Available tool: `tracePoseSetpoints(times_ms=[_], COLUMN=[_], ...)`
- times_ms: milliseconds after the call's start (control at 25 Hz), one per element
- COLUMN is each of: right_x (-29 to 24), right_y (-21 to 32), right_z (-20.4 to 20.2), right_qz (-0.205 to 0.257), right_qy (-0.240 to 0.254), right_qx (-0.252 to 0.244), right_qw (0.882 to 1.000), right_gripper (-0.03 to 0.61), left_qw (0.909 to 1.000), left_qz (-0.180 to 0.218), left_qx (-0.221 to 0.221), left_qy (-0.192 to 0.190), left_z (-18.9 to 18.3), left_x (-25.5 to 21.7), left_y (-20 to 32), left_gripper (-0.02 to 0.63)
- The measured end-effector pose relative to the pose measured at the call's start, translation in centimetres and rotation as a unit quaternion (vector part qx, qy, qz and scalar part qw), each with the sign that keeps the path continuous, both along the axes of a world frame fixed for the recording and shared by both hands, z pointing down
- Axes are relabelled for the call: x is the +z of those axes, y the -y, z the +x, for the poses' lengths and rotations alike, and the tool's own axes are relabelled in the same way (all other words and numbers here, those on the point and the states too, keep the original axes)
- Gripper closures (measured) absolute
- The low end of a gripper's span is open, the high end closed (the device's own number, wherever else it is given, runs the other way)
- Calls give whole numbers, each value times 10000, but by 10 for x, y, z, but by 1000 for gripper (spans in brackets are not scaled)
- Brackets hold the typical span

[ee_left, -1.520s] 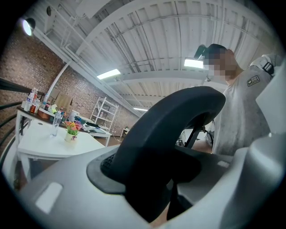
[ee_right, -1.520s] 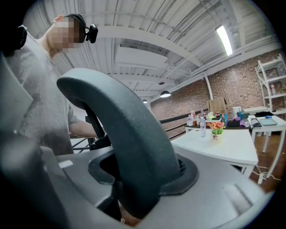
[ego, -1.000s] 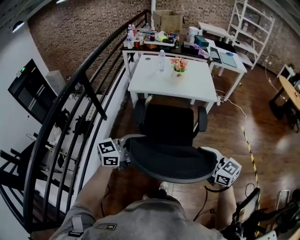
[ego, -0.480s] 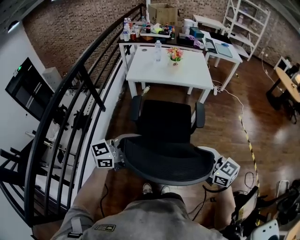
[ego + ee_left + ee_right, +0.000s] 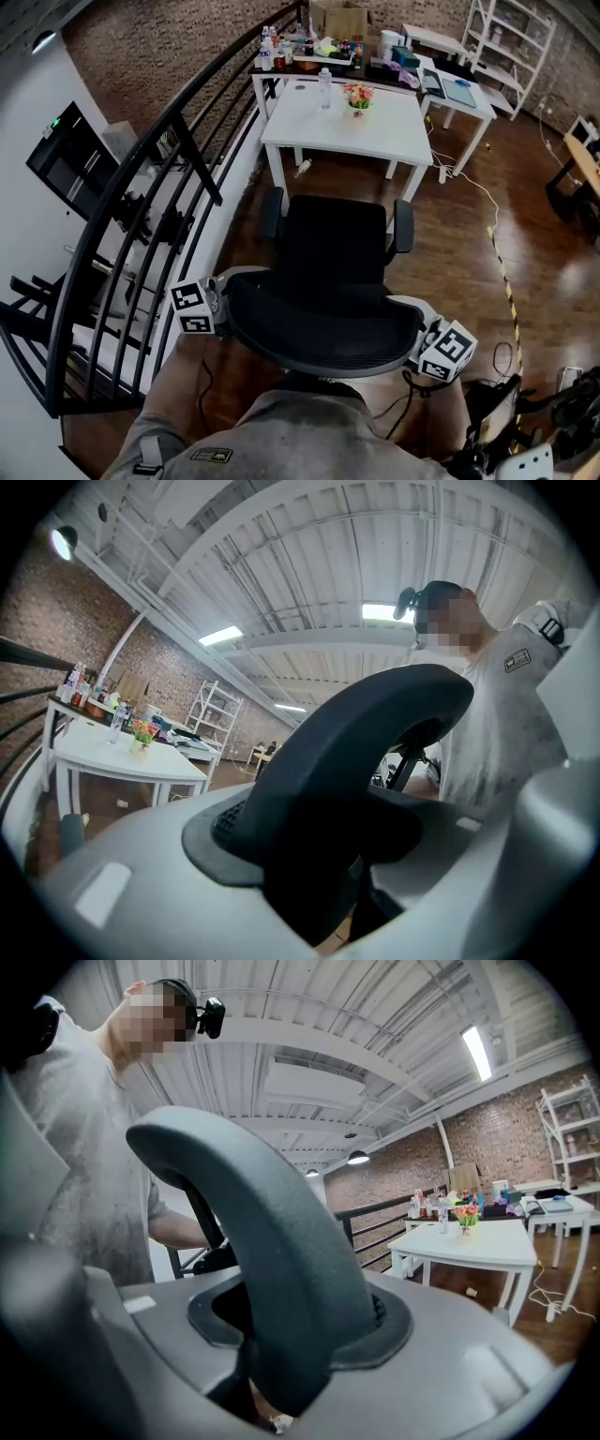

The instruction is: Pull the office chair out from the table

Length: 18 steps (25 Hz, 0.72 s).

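Note:
The black office chair point(image 5: 334, 246) stands on the wood floor, its seat apart from the white table point(image 5: 384, 131). Its curved mesh backrest point(image 5: 323, 330) is right in front of me. My left gripper point(image 5: 218, 307) grips the backrest's left edge and my right gripper point(image 5: 421, 348) its right edge. In the left gripper view the dark backrest rim point(image 5: 337, 761) fills the space between the jaws. The right gripper view shows the same rim point(image 5: 267, 1222) between its jaws, which are closing on it. The pads themselves are hidden by the rim.
A black metal railing point(image 5: 155, 192) runs along the left, close to the chair. On the white table stand a flower pot point(image 5: 356, 97) and a bottle point(image 5: 325, 81). A cluttered table point(image 5: 328, 52) and shelves point(image 5: 506, 37) are behind. Striped tape point(image 5: 506, 281) marks the floor at right.
The chair has rolled back toward me with both grippers, and the gap between its seat and the white table has widened.

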State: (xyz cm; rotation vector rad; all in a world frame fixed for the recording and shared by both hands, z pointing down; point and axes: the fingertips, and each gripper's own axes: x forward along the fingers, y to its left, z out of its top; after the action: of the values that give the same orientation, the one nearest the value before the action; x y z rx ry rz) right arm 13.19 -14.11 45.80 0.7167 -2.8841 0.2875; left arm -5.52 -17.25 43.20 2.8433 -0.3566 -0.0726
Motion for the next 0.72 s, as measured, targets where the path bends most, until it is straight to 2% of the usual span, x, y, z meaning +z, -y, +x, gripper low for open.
tracePoseSetpoints(times_ms=[720], right_x=[6], right_y=[-82], right_z=[-19], right_qz=[-91], right_qy=[-27], right_qx=[109], right_qw=[9999], right_gripper=[371], left_qw=[9999], left_qz=[76], left_qx=[139], left_qy=[-45], left_z=[-20], left_x=[6], left_y=[-79], left_gripper=[370])
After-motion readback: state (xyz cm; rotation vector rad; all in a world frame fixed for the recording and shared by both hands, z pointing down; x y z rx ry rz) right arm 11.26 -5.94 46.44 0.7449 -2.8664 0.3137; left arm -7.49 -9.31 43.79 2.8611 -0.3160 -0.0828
